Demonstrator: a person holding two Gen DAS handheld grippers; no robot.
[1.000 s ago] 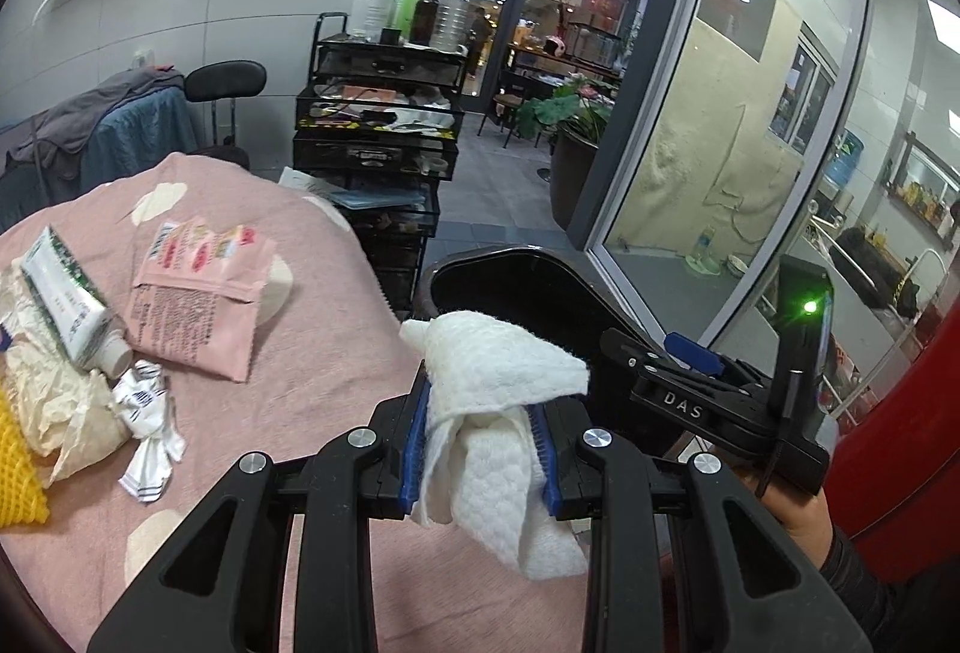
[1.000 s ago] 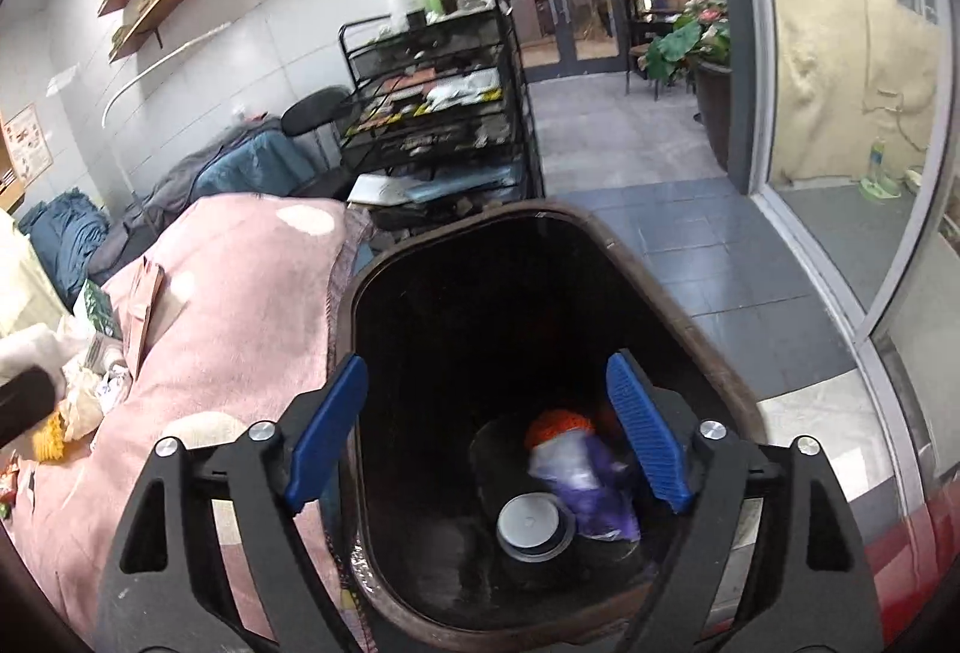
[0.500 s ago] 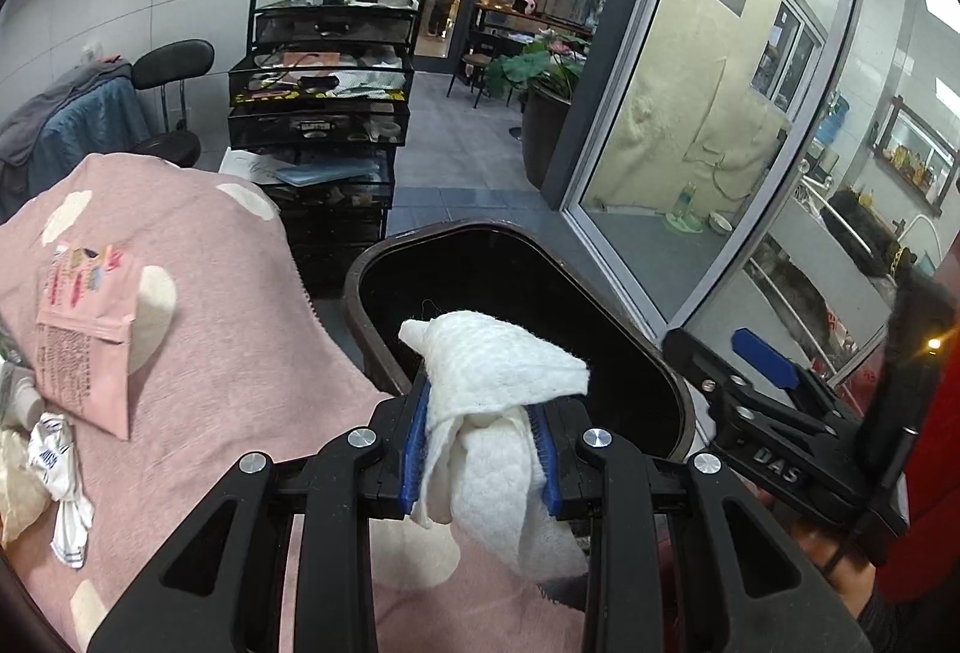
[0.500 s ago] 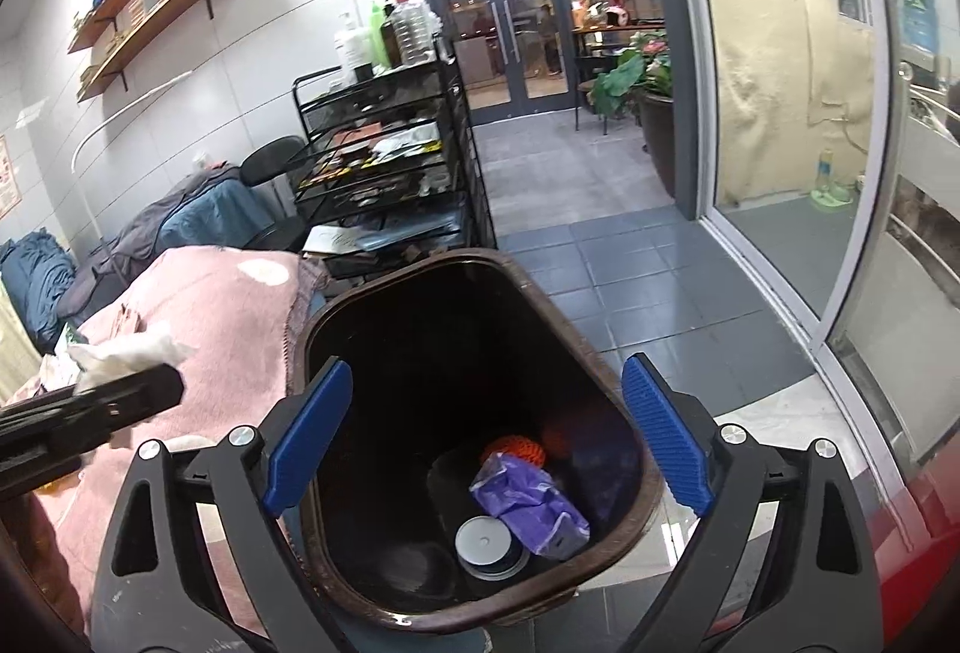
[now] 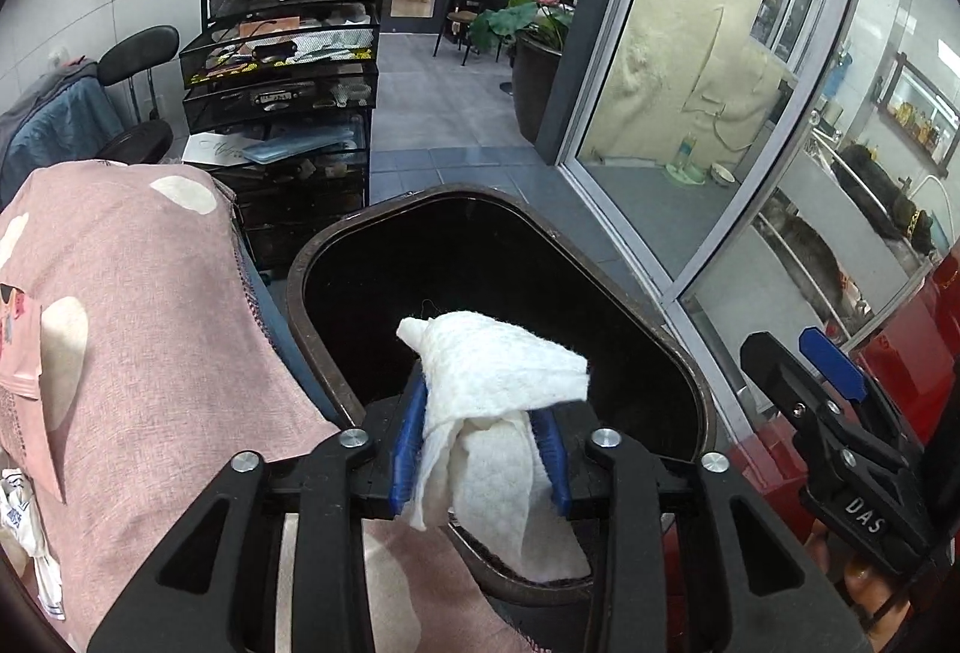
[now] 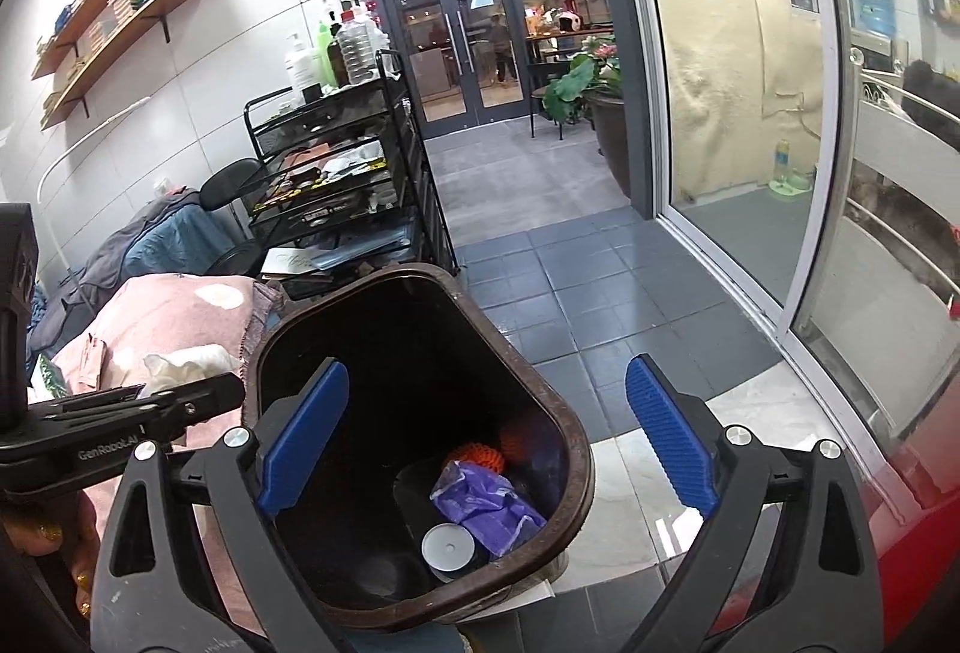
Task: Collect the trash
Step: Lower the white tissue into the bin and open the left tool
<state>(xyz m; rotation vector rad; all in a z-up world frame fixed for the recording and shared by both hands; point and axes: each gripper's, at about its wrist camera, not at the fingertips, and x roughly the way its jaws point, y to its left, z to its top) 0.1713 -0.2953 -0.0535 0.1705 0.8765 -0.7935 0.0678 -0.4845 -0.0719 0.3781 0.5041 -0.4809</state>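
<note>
My left gripper (image 5: 480, 443) is shut on a crumpled white paper towel (image 5: 492, 401) and holds it over the near rim of a dark brown trash bin (image 5: 672, 347). In the right wrist view the bin (image 6: 576, 449) holds a purple wrapper (image 6: 486, 503), an orange net (image 6: 474, 455) and a grey lid (image 6: 447, 545). My right gripper (image 6: 486, 443) is open and empty above the bin's right side. The left gripper (image 6: 180, 401) with the towel (image 6: 180, 362) shows at the bin's left edge.
A pink cloth (image 5: 132, 323) covers the table left of the bin, with a pink packet (image 5: 18, 353) and white scraps (image 5: 24, 533) at its left edge. A black wire cart (image 5: 288, 71) stands behind. A glass door (image 6: 750, 113) is on the right.
My left gripper has carried the towel rightward from over the pink table to over the bin. My right gripper has drawn back and up from the bin opening.
</note>
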